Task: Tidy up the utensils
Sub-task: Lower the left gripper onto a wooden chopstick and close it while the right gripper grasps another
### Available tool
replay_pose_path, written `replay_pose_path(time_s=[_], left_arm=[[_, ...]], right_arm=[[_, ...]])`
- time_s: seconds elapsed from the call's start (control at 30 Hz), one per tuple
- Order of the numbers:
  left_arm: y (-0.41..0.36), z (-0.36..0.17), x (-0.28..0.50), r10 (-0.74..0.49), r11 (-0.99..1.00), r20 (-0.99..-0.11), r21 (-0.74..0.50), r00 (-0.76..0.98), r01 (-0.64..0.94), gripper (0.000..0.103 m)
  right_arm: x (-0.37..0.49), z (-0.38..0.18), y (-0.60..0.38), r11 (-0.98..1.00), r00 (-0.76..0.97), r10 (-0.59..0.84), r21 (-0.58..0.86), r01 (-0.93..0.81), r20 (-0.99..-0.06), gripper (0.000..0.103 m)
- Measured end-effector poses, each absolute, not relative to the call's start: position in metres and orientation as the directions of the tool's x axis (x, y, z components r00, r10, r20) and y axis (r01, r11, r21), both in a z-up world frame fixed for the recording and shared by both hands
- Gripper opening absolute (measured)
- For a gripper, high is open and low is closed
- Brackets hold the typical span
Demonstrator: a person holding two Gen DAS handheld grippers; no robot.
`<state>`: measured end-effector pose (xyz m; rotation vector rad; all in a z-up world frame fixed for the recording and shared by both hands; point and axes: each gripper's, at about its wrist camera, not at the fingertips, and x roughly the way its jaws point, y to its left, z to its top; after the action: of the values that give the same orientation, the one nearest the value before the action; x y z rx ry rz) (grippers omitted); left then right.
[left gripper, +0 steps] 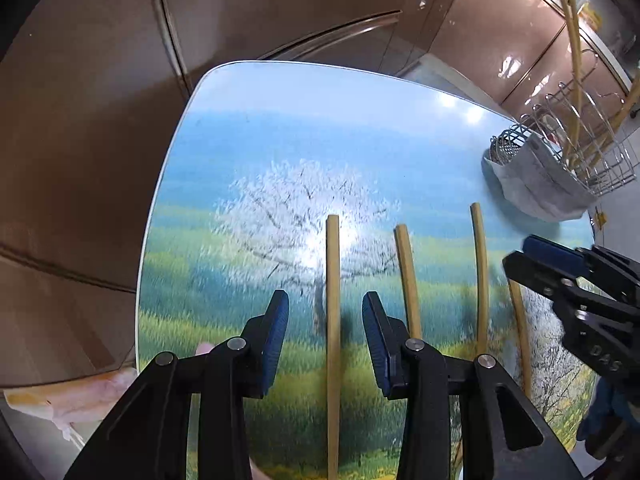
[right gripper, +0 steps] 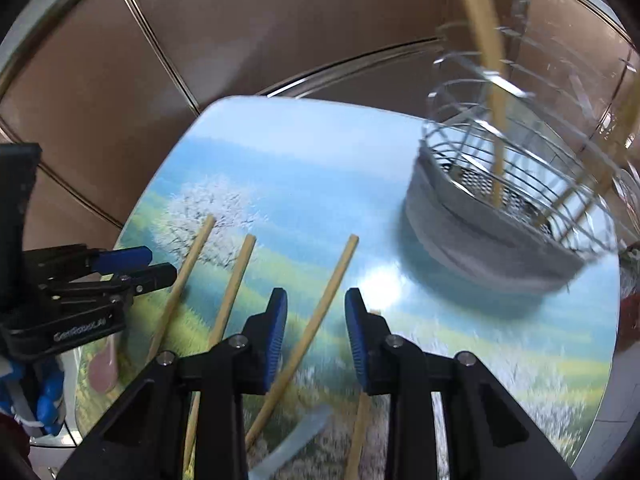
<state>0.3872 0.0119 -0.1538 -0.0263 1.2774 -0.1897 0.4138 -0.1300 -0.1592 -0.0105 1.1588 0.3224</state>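
Left claw [left gripper: 325,336] spread wide over one chopstick [left gripper: 333,320] on the table [left gripper: 248,128], right claw [right gripper: 316,336] equally spread above another chopstick [right gripper: 316,332], wire holder [right gripper: 500,208] nearby.

Landscape-printed table [left gripper: 240,128], brown tiled floor [left gripper: 100,140]

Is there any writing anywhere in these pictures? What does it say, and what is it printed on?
"DAS": pale raised letters on the black body of the right tool, seen from the left wrist view; the word may run on out of sight.
"GenRobot.AI", as best I can read it, the ending blurred: on the black body of the left tool, seen from the right wrist view.
No other writing shows.
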Motion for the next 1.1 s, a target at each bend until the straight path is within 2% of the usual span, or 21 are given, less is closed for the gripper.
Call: replay_pose_path(time_s=[0.23, 0.43, 0.63, 0.73, 0.8, 0.97, 1.1], left_arm=[[0.003, -0.165, 0.393, -0.139, 0.984, -0.961, -0.107, 0.237, 0.142, 0.035], [-0.003, -0.175, 0.391, -0.119, 0.986, -0.971, -0.09, 0.208, 0.142, 0.027], [-0.007, -0.174, 0.398, -0.065, 0.989, -0.977, -0.036, 0.205, 0.142, 0.017], [-0.012, -0.176, 0.404, -0.044, 0.988, -0.976, -0.012, 0.212, 0.151, 0.014], [-0.013, -0.176, 0.404, -0.05, 0.989, -0.977, -0.019, 0.206, 0.15, 0.008], [-0.015, -0.175, 0.4, -0.053, 0.989, -0.972, -0.02, 0.228, 0.147, 0.007], [-0.008, -0.175, 0.396, -0.098, 0.991, -0.966, -0.074, 0.238, 0.108, 0.006]], right_arm=[[0.436, -0.177, -0.126, 0.96, 0.316, 0.21, 0.134, -0.247, -0.925, 0.027], [0.442, -0.191, -0.126, 0.963, 0.286, 0.198, 0.131, -0.237, -0.938, 0.025], [0.44, -0.192, -0.126, 0.968, 0.289, 0.18, 0.116, -0.224, -0.94, 0.012], [0.433, -0.19, -0.127, 0.971, 0.295, 0.168, 0.105, -0.217, -0.941, 0.012], [0.433, -0.192, -0.122, 0.97, 0.296, 0.177, 0.115, -0.216, -0.939, 0.012], [0.432, -0.192, -0.115, 0.975, 0.31, 0.172, 0.117, -0.189, -0.935, 0.01], [0.431, -0.192, -0.113, 0.975, 0.322, 0.185, 0.132, -0.177, -0.928, 0.008]])
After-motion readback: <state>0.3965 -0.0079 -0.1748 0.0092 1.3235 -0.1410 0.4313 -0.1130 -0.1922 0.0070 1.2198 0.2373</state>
